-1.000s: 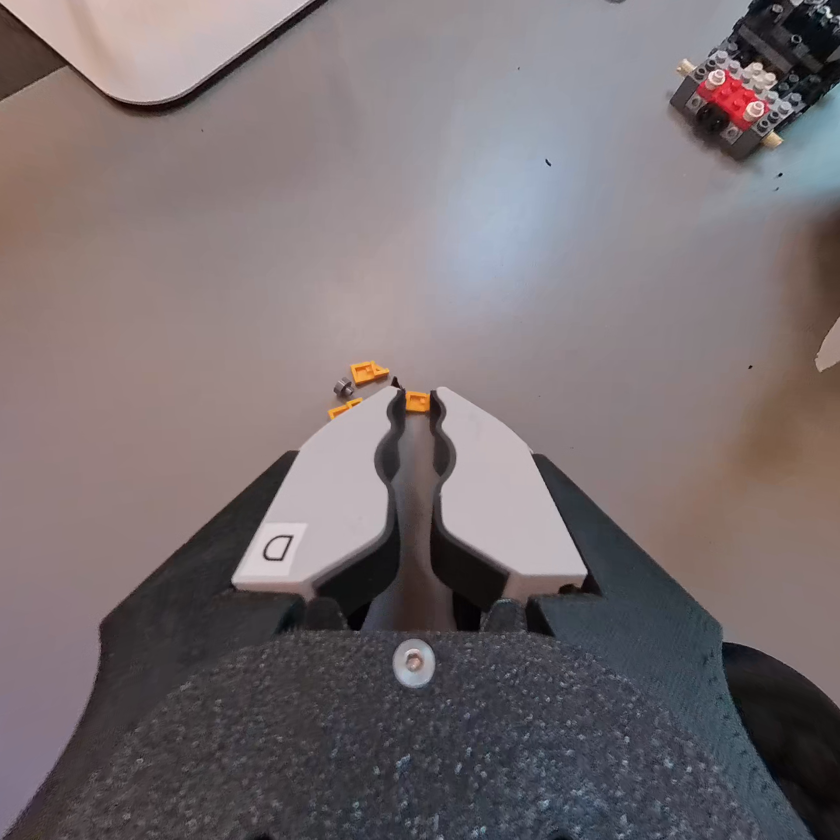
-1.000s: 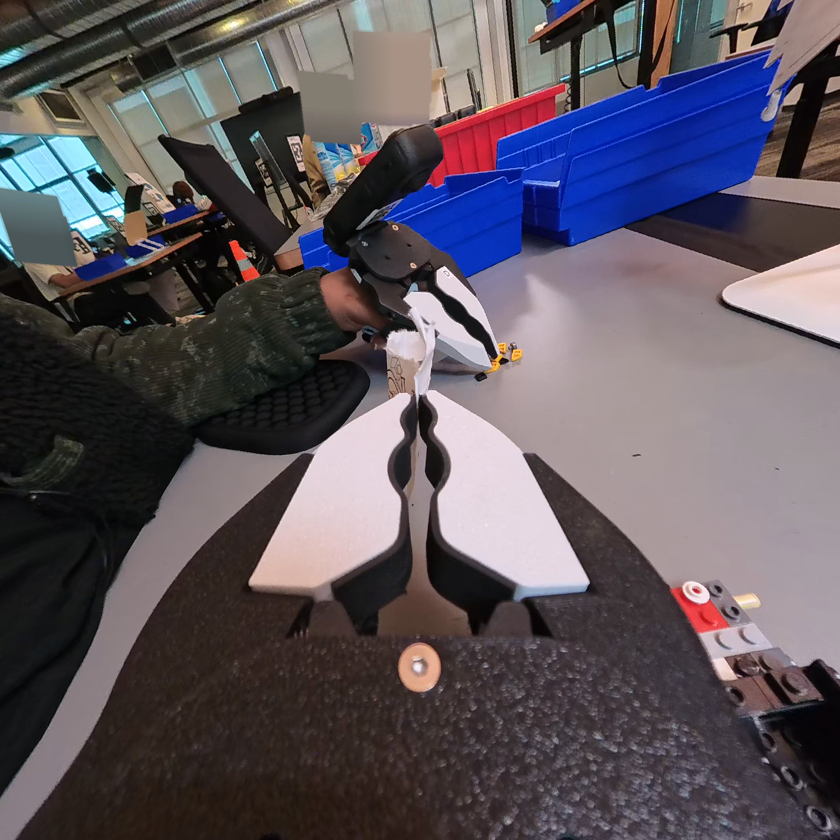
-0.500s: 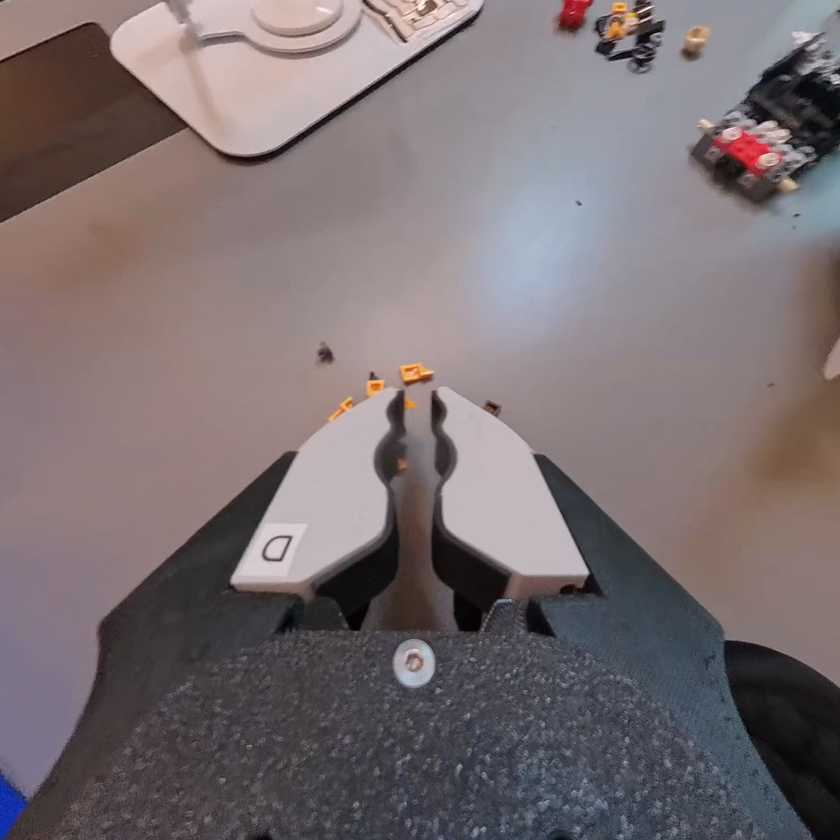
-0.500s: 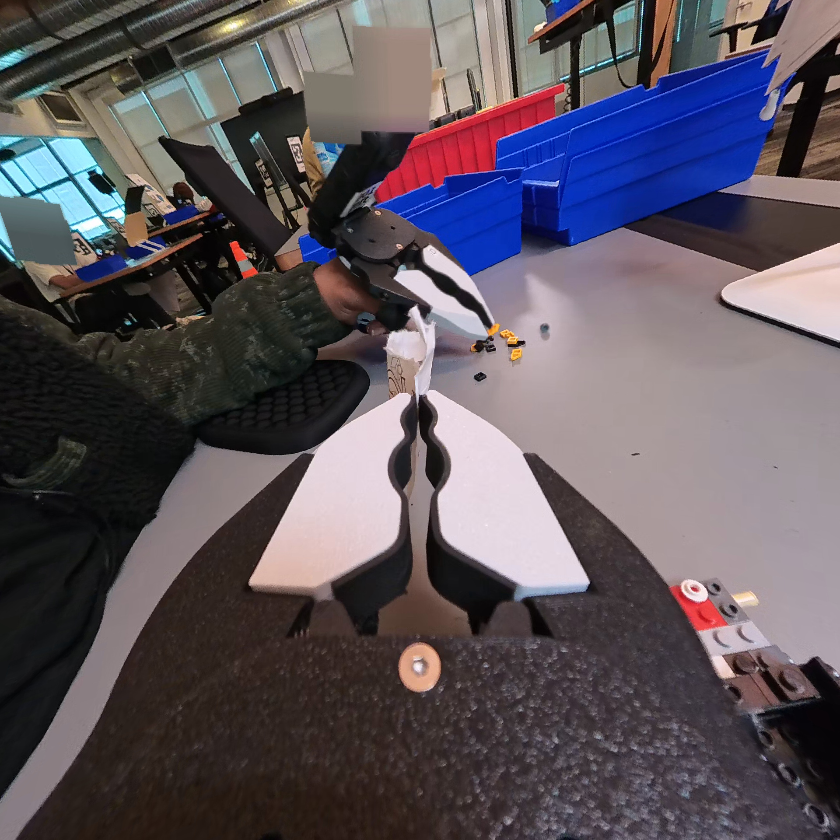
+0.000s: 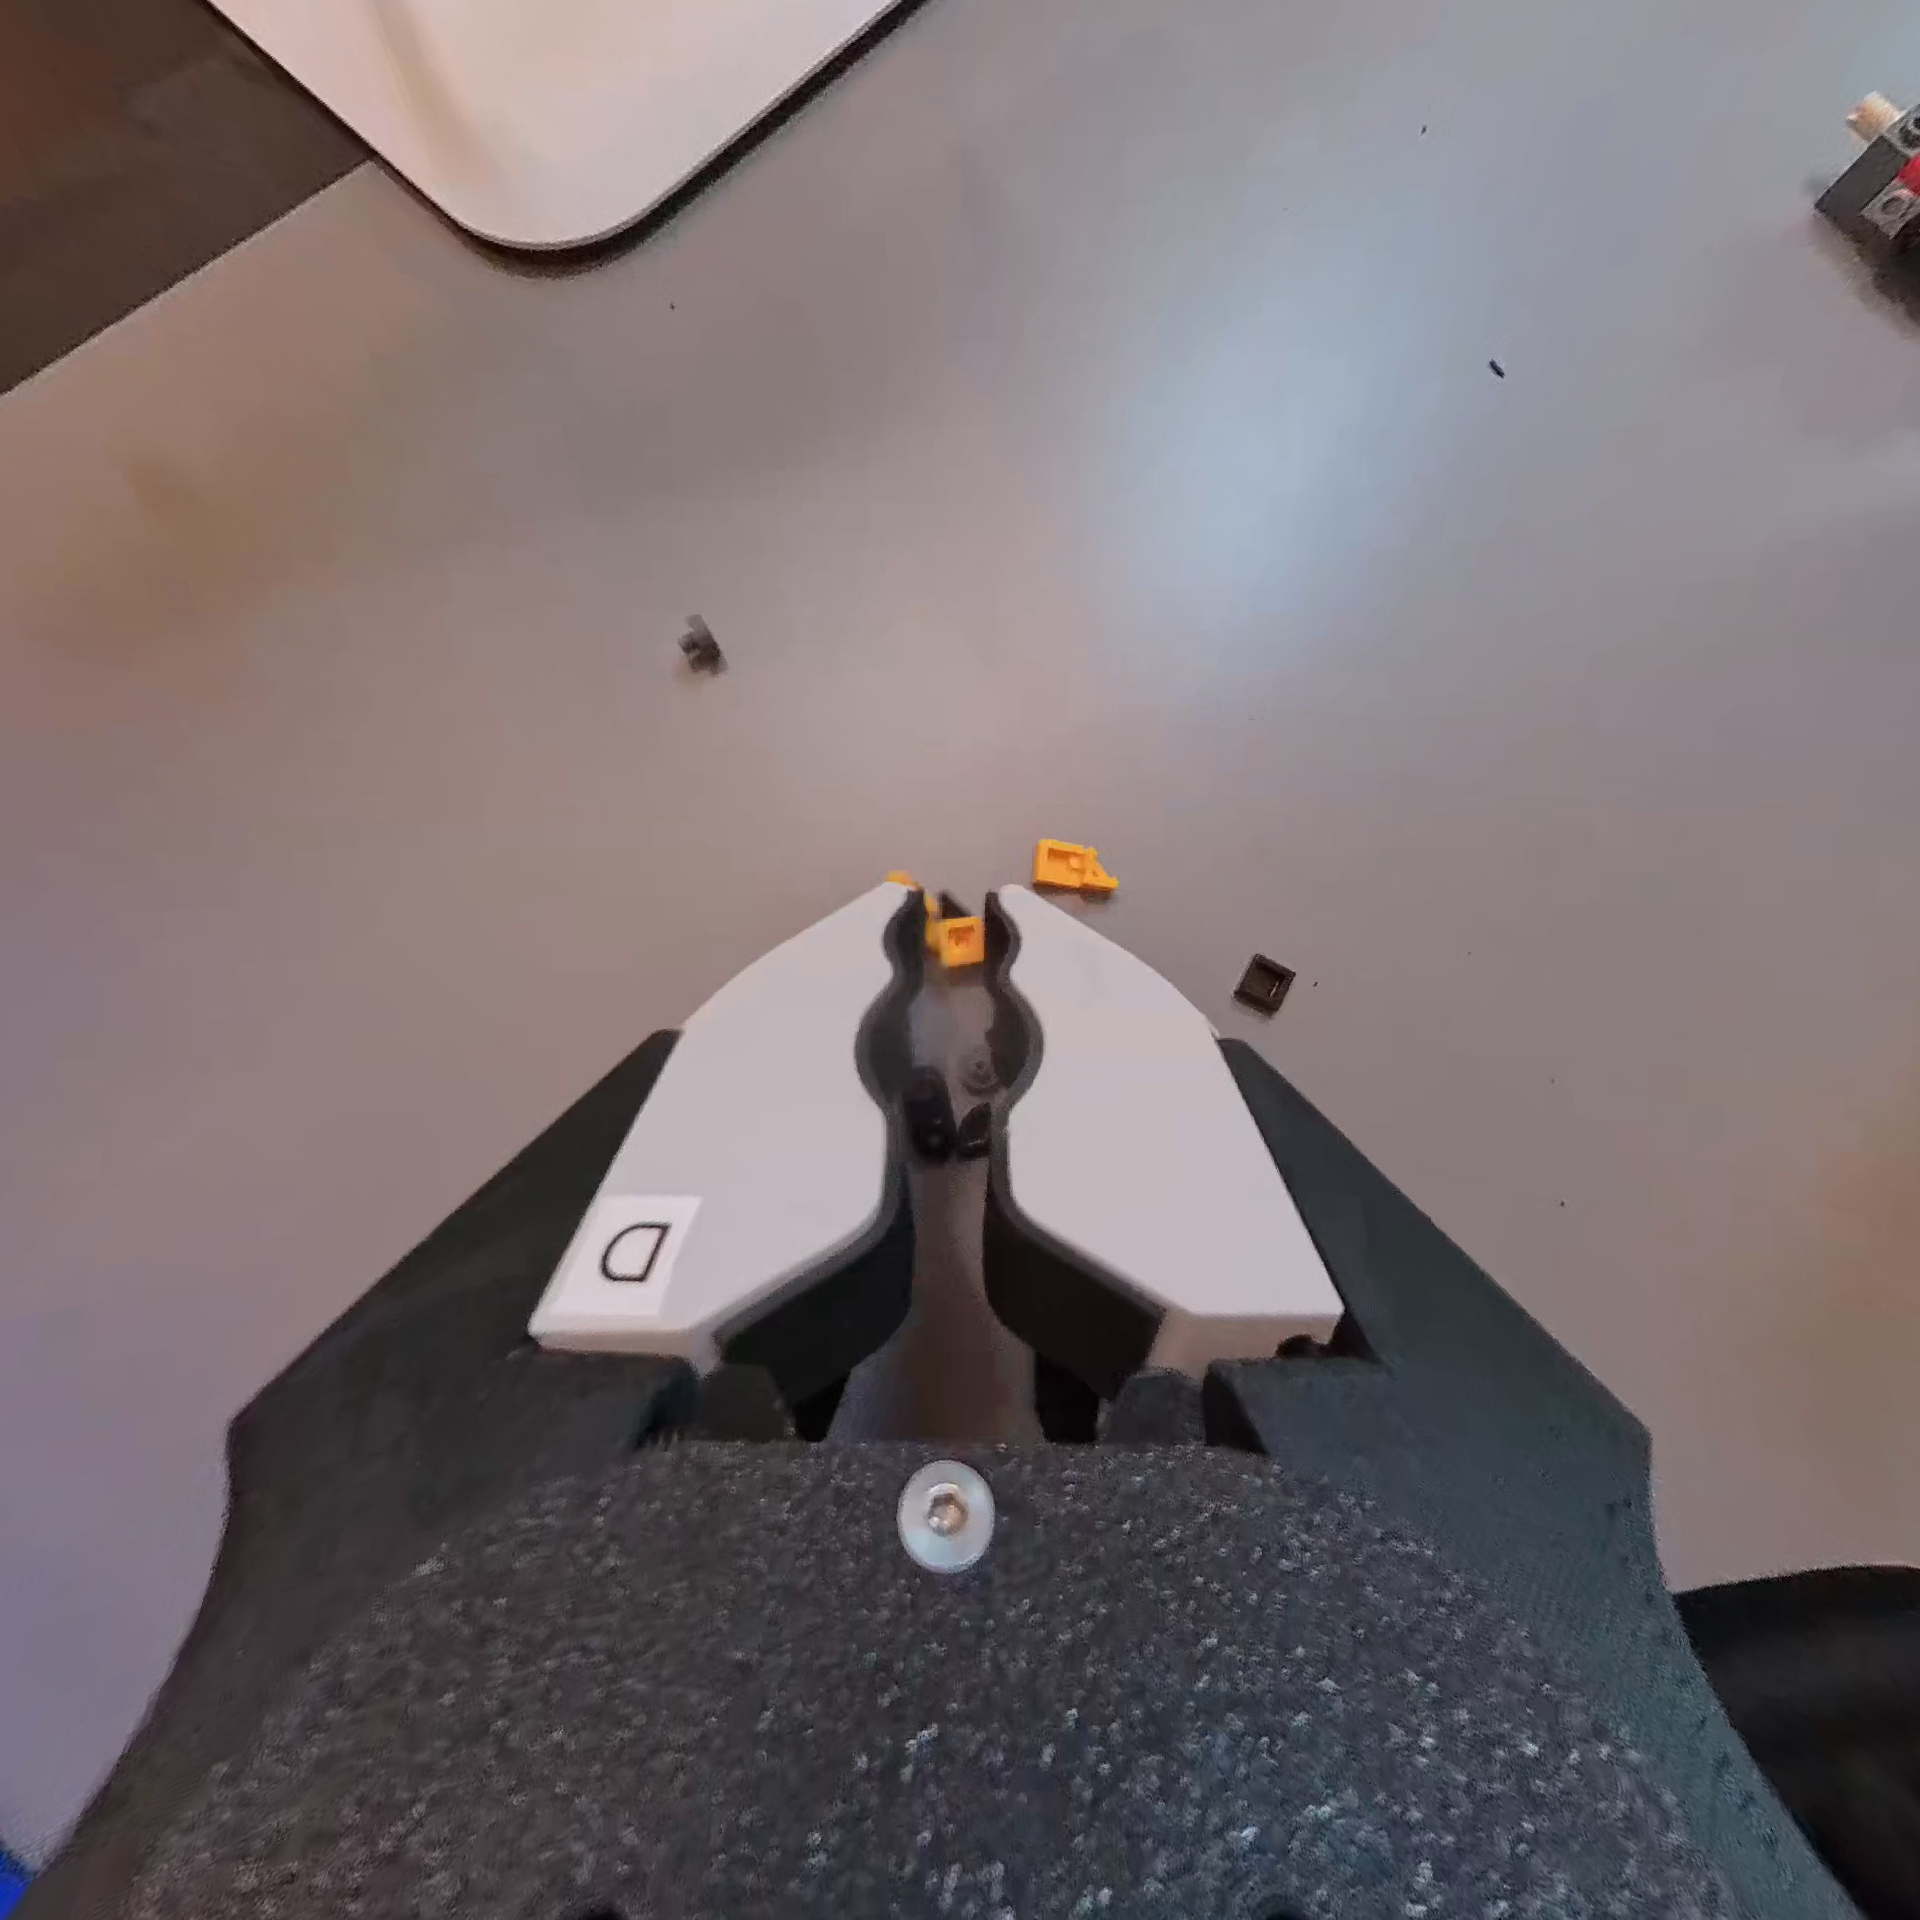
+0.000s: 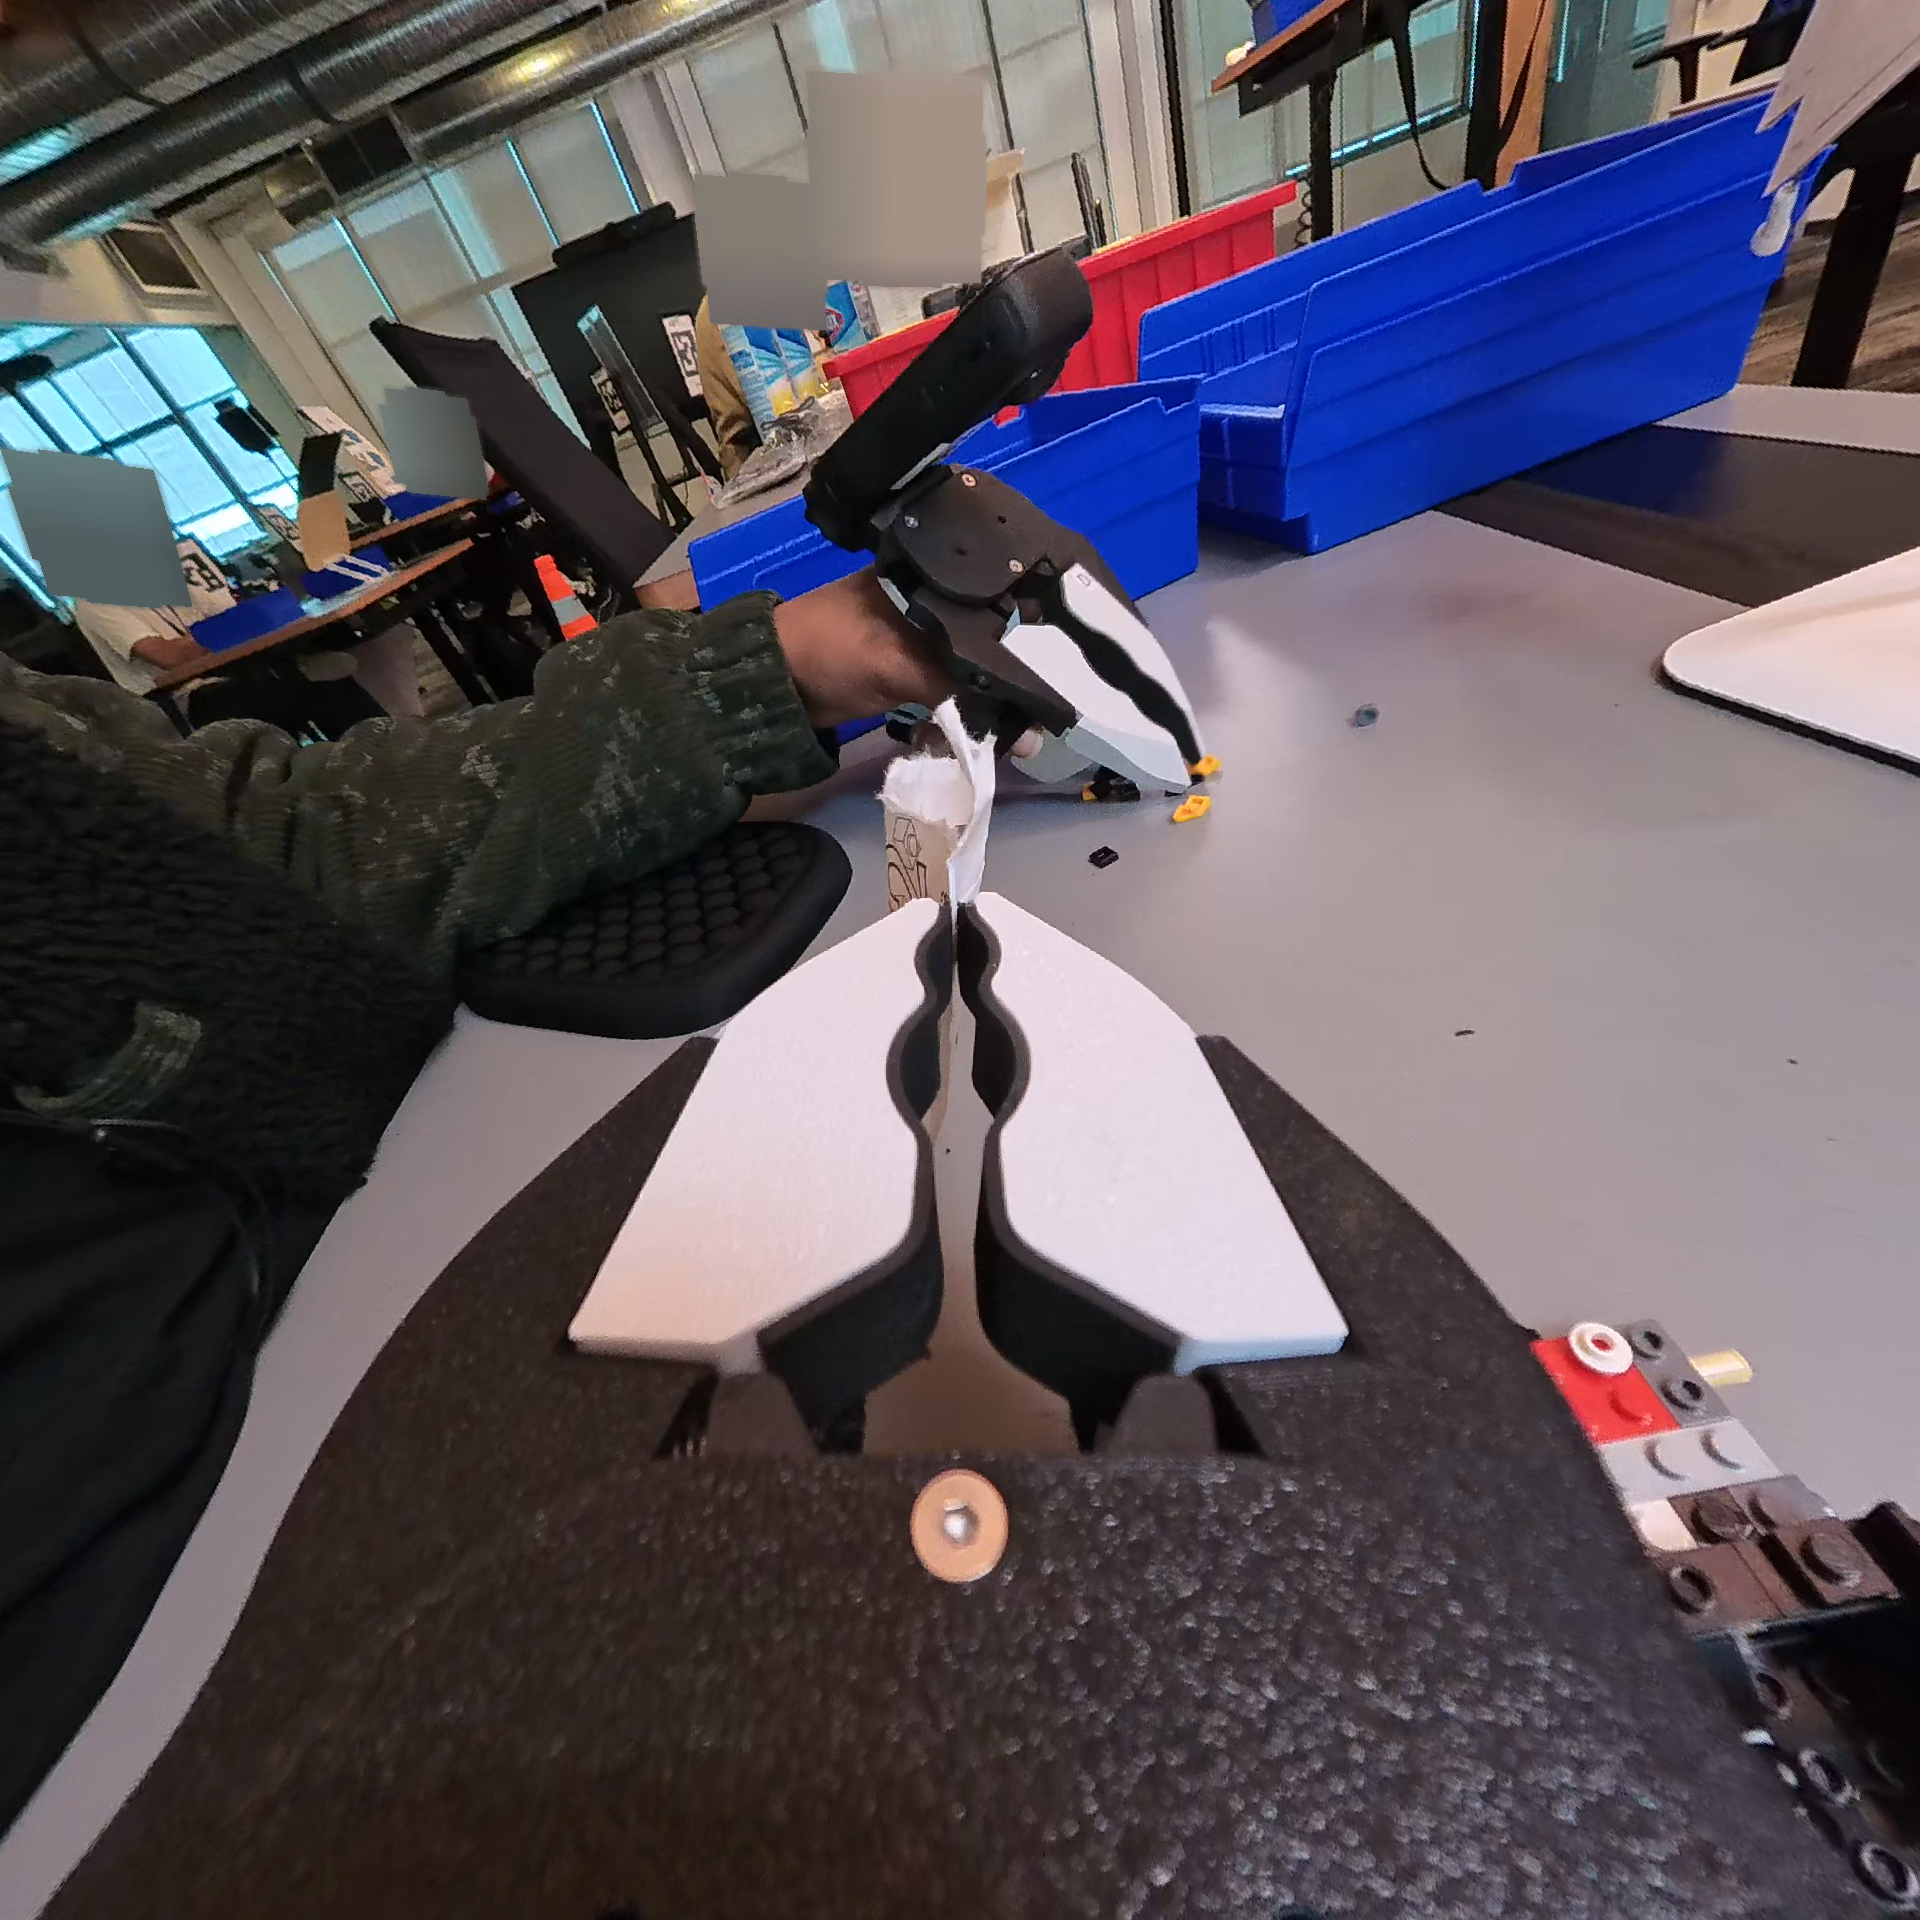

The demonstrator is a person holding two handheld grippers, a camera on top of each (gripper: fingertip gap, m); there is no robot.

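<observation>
A: What is seen at the left tongs (image 5: 954, 914)?
B: An orange brick piece (image 5: 958, 938) is gripped between the narrowly parted tips, low over the grey tabletop (image 5: 1247, 623). Another orange piece (image 5: 1073, 868) lies at 1 o'clock, a black piece (image 5: 1263, 980) at 3 o'clock.
A: And the right tongs (image 6: 958, 906)?
B: A torn paper bag (image 6: 935, 821) is pinched between closed tips. A brick model (image 6: 1704, 1455) sits at 4 o'clock.

Bright daylight pours through the windows (image 6: 343, 301) behind my table (image 5: 1351, 623), leaving bluish glare there; motion blur softens my view, edges bend.
</observation>
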